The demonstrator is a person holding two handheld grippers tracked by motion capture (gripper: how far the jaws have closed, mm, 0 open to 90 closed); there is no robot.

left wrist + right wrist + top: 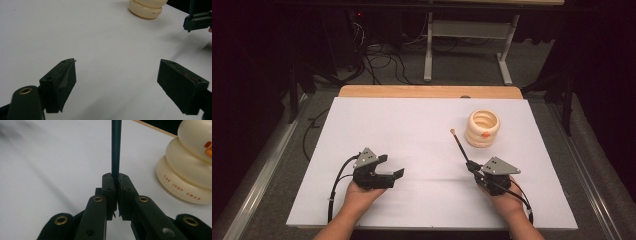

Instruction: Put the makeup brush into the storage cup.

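A thin dark brush (459,145) with a pale tip points up and away from my right gripper (472,166), which is shut on its handle. In the right gripper view the handle (116,150) rises straight out from between the closed pads of that gripper (116,178). A cream ringed swan-shaped holder (482,128) with an orange beak stands on the white table just beyond and right of the brush tip; it also looms at the right as the holder (187,170). My left gripper (391,166) rests at the near left, open, with nothing between its fingers (62,80).
A white sheet (412,130) covers the table, with a wooden strip (427,91) along its far edge. Cables and a white desk frame (428,50) lie on the floor beyond. In the left gripper view the holder (147,8) and the right gripper (197,21) show far off.
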